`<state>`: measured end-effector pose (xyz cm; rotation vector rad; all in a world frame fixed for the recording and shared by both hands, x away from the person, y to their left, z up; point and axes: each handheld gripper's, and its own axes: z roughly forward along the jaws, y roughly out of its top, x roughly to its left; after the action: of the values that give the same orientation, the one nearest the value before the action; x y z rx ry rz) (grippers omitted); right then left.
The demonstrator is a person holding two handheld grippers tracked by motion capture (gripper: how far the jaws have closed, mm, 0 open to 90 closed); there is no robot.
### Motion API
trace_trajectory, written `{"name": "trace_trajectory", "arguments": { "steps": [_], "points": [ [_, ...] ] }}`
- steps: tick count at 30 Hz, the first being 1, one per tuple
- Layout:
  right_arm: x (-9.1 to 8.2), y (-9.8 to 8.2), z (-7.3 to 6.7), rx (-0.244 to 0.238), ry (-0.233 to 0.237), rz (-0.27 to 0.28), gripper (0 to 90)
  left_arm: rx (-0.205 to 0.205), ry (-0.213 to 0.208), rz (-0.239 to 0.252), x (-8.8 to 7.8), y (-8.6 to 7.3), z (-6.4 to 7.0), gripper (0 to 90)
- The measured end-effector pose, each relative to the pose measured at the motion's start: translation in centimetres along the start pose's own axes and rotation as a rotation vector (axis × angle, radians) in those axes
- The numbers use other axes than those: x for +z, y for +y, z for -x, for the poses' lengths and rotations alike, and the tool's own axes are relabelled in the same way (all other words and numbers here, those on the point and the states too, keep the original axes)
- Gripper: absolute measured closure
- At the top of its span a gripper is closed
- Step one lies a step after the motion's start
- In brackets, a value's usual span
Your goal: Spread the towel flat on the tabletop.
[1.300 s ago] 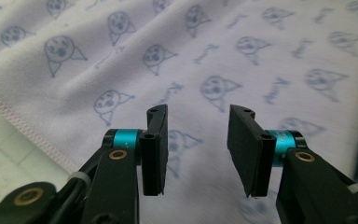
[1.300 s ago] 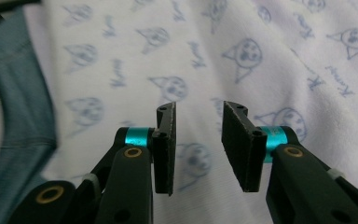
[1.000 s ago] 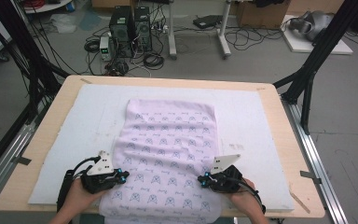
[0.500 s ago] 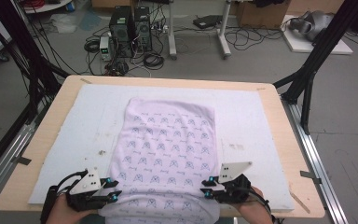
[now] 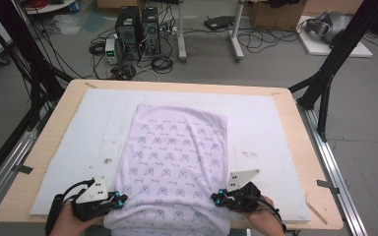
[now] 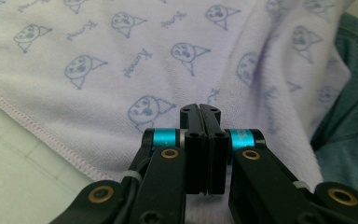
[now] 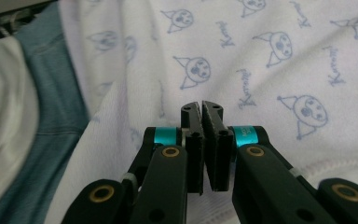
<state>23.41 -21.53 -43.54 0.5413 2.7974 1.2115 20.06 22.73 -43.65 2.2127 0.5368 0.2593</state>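
Note:
A lilac cloth [image 5: 177,152] printed with small blue faces lies flat on the white mat [image 5: 78,142], and its near end hangs over the table's front edge. My left gripper [image 5: 120,200] rests at the cloth's near left edge and my right gripper [image 5: 217,197] at its near right edge. In the left gripper view the jaws [image 6: 200,109] have just closed, pads flush, above the cloth [image 6: 121,56] beside its hem. In the right gripper view the jaws [image 7: 201,106] have also just closed over the cloth [image 7: 261,56]. No fold shows between either pair of pads.
The wooden table [image 5: 305,147] carries the mat, with bare mat to the left and right of the cloth. The person's teal clothing [image 6: 349,140] sits close behind the front edge. Computer towers and cables [image 5: 138,34] stand on the floor beyond the table.
Both grippers have drawn back toward the table's near edge, along the cloth's two sides. The cloth has kept its place on the mat.

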Motion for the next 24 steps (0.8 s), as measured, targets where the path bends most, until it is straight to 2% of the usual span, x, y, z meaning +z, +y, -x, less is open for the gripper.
{"name": "trace_trajectory", "arguments": {
  "steps": [2,3,4,6,7,8,10,13,14,16,18,20,21,22,24],
  "points": [
    [-0.4,-0.1,-0.5,-0.002,0.034,0.01,86.2,-0.001,-0.015,0.011,-0.7,-0.1,0.6,88.3],
    [-0.7,-0.1,-0.6,-0.005,0.042,0.024,81.5,-0.001,-0.037,0.015,-0.9,0.0,0.6,88.1],
    [-1.1,0.0,-0.5,0.002,0.033,0.035,75.5,-0.003,-0.039,0.018,-1.1,0.0,0.6,88.2],
    [-1.7,0.2,0.1,0.023,-0.012,0.054,71.0,-0.004,-0.015,0.015,-1.0,0.3,0.2,73.0],
    [-1.8,0.4,0.4,0.024,-0.033,0.049,69.1,-0.011,-0.003,0.018,-0.8,0.5,-0.2,68.7],
    [-1.7,0.6,0.8,0.027,-0.046,0.042,68.2,-0.01,0.006,0.019,-0.5,0.6,-0.6,67.2],
    [-1.2,0.8,1.1,0.017,-0.038,0.024,65.1,-0.019,0.027,0.007,0.3,0.6,-1.3,63.4],
    [0.1,0.6,1.3,0.01,-0.041,-0.021,63.8,-0.032,0.024,-0.028,1.5,0.4,-2.1,63.3],
    [0.3,0.5,1.2,0.018,-0.034,-0.024,63.9,-0.036,0.016,-0.011,1.6,0.2,-2.2,65.7],
    [0.7,0.3,1.0,0.011,-0.039,-0.034,63.6,-0.046,0.016,-0.012,1.6,0.3,-2.3,71.0],
    [0.4,0.3,0.8,0.018,-0.029,0.0,63.6,-0.039,0.016,-0.017,1.6,0.5,-2.4,72.9],
    [0.0,0.4,0.7,0.015,-0.035,0.033,63.5,-0.046,0.034,-0.018,1.6,0.6,-2.6,69.5],
    [0.0,0.5,0.8,0.01,-0.046,0.017,63.1,-0.056,0.043,-0.025,1.7,0.6,-2.9,64.5],
    [0.1,0.4,0.8,0.008,-0.054,-0.008,63.1,-0.057,0.04,-0.026,1.8,0.6,-3.0,63.2],
    [0.5,0.2,0.9,0.002,-0.08,-0.047,65.7,-0.055,0.042,-0.018,1.9,0.6,-3.0,71.2]
  ]
}}
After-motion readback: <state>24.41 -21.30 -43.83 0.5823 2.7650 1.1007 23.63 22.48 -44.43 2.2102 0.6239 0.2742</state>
